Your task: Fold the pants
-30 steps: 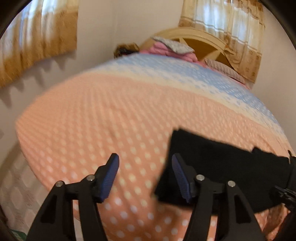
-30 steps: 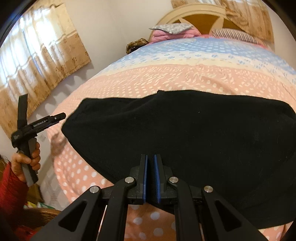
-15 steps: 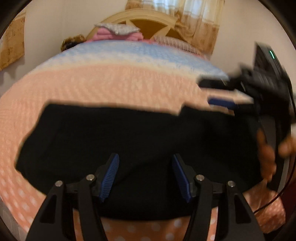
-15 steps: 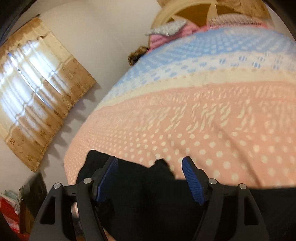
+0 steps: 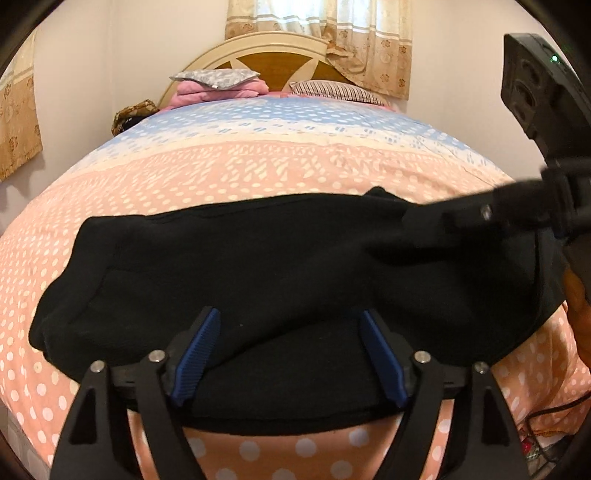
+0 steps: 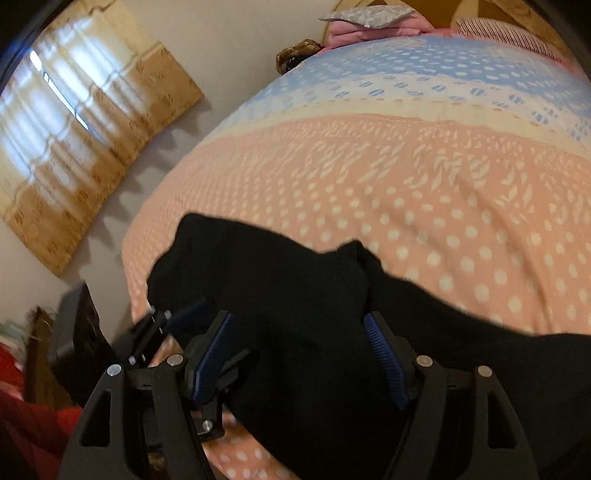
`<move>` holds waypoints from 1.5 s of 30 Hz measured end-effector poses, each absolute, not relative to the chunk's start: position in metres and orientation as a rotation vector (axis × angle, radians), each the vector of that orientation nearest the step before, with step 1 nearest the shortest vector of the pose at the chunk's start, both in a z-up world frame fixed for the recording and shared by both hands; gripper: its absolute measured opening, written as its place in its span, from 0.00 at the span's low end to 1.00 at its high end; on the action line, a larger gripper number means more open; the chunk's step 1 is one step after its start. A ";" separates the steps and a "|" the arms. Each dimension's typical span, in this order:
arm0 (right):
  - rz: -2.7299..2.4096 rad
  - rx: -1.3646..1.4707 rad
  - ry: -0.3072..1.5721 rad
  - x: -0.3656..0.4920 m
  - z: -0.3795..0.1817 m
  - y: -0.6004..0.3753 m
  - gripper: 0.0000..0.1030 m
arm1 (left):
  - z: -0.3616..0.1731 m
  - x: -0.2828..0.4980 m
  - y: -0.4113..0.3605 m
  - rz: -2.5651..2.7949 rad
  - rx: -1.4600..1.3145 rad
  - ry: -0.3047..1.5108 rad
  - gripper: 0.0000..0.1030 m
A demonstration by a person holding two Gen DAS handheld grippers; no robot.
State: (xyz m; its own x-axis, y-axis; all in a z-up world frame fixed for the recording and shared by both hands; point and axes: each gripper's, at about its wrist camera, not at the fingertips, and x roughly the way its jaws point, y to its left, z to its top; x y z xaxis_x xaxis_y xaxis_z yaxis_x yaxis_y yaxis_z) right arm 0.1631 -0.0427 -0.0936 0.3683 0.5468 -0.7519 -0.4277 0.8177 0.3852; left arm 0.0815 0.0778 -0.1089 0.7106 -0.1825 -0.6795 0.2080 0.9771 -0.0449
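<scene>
The black pants lie folded in a long band across the near edge of the bed, also seen in the right wrist view. My left gripper is open, its blue pads spread over the near hem of the pants with nothing between them. My right gripper is open above the pants' right part; it also shows in the left wrist view at the right, over the cloth. The left gripper also shows in the right wrist view at the lower left.
The bed has a pink dotted and blue bedspread. Pillows and folded pink cloth lie by the headboard. Curtains hang behind and on the left wall. The bed's near edge drops off just below the pants.
The right gripper opened and let go of the pants, then swung over the bed. The left gripper moved right from the bare bedspread to over the pants' near hem, staying open.
</scene>
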 end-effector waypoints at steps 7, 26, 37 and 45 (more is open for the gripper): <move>0.675 0.297 1.032 0.202 -0.107 -0.038 0.71 | -0.108 0.082 0.080 -0.225 0.028 0.751 0.79; 0.453 0.475 0.864 0.239 -0.081 -0.098 0.65 | -0.109 0.092 0.069 -0.227 0.042 0.761 0.84; -0.615 0.122 0.895 0.224 -0.053 -0.344 0.65 | -0.108 0.100 0.061 -0.213 0.039 0.783 0.91; -0.628 0.256 0.981 0.204 -0.084 -0.395 0.11 | -0.108 0.104 0.060 -0.205 0.043 0.800 0.93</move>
